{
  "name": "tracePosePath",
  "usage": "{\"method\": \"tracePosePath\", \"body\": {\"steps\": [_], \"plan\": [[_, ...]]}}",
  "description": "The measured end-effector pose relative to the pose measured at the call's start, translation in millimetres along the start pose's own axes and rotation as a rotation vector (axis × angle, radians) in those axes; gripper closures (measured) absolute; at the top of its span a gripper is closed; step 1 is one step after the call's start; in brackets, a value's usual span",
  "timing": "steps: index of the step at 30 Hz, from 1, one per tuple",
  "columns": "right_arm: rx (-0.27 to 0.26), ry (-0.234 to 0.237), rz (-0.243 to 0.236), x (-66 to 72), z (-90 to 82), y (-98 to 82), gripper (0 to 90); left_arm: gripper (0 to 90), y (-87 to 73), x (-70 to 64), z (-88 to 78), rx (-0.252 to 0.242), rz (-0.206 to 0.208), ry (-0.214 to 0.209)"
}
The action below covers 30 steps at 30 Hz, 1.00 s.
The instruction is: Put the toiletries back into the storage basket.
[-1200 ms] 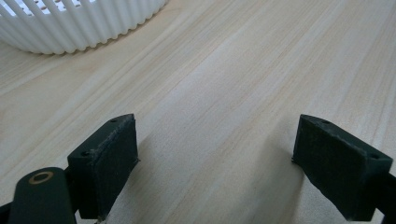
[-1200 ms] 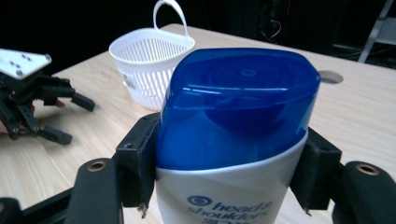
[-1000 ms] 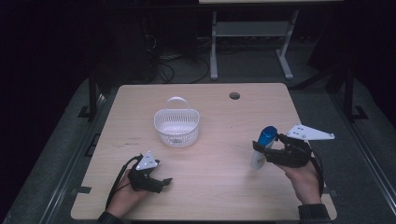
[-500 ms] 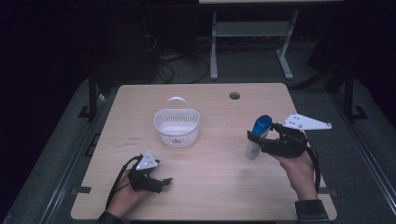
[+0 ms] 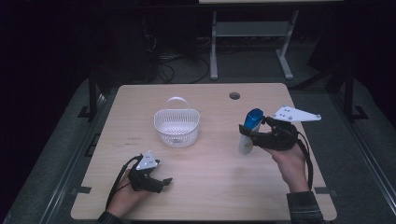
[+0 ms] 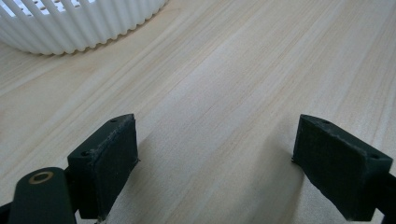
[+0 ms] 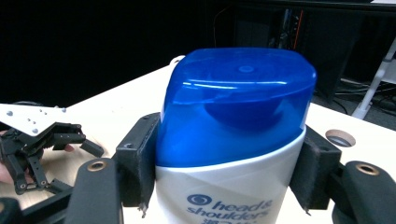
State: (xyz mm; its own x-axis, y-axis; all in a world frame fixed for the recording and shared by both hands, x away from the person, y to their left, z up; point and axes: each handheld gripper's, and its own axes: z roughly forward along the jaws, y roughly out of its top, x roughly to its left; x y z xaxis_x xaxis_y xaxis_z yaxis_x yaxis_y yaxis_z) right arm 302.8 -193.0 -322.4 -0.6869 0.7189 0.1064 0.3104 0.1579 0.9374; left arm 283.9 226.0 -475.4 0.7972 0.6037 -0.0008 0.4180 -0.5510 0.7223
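White basket (image 5: pixel 177 127), empty. Right gripper (image 5: pixel 246 132) clamps upright shampoo bottle (image 5: pixel 249 132) below its blue cap; left gripper (image 5: pixel 164 180) spread wide, empty.

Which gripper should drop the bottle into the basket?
Right. The right gripper is already shut on the bottle, upright beside the basket. The left gripper is open, low on the table.

One camera hangs above the near edge, looking down at the counter (image 5: pixel 210 186). Two ride low, close behind their jaws, sharing the basket (image 5: pixel 177 127) toward 11 o'clock.
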Motion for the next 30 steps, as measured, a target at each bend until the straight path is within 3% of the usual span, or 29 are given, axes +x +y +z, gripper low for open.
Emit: {"method": "tracePosePath", "body": {"steps": [14,30], "plan": [[-0.006,0.034,0.008,1.1,23.4,17.0,34.6,12.8,0.3,-0.2,0.4,-0.001,0.001,-0.001],[0.001,0.057,-0.016,9.8,51.2,37.6,34.6,12.8,0.4,-0.4,0.8,-0.003,0.003,-0.002]]}}
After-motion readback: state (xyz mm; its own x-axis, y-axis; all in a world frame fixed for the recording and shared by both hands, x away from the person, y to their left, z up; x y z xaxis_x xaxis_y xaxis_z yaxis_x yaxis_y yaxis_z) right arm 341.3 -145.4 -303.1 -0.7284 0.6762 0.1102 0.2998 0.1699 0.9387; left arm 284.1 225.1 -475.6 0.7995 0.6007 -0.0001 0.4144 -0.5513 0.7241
